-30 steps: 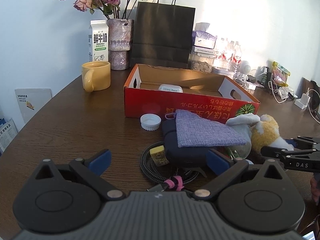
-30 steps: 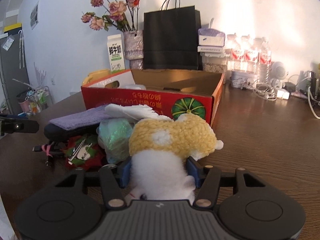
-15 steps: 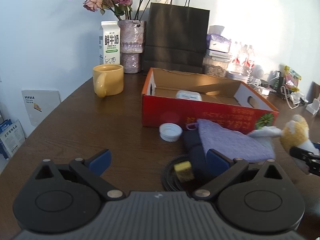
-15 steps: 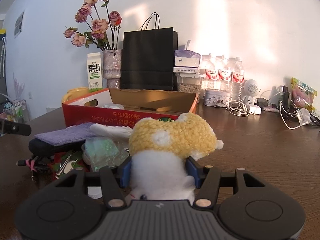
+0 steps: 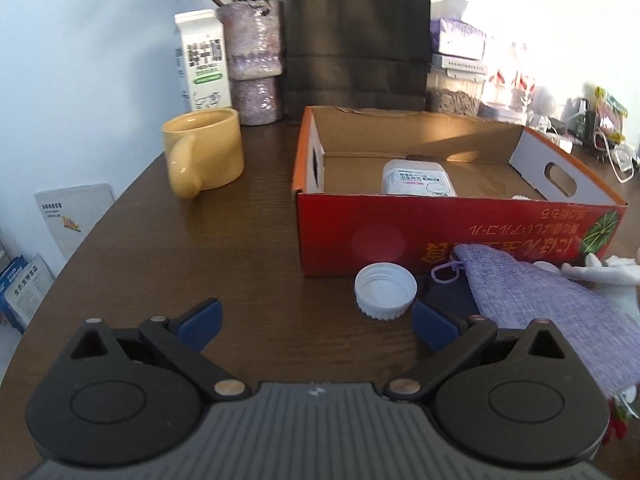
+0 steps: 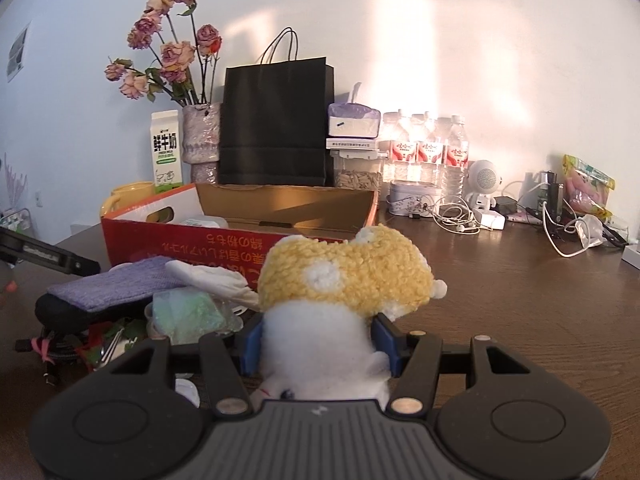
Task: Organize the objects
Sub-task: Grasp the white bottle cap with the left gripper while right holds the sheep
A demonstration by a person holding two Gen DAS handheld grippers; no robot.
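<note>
My right gripper is shut on a white and yellow plush toy, its blue pads pressed into the white body, held in front of the red cardboard box. In the left wrist view the same box holds a white packet. A white bottle cap lies just before the box, beside a purple knitted pouch. My left gripper is open over bare table, with the cap close to its right fingertip.
A yellow mug, milk carton, flower vase and black paper bag stand behind the box. A pile of small items lies left of the plush. Water bottles and cables line the back right.
My left gripper has moved left and closer to the box, so the cable coil and dark pouch left its view. The right gripper has tilted upward with the plush still held.
</note>
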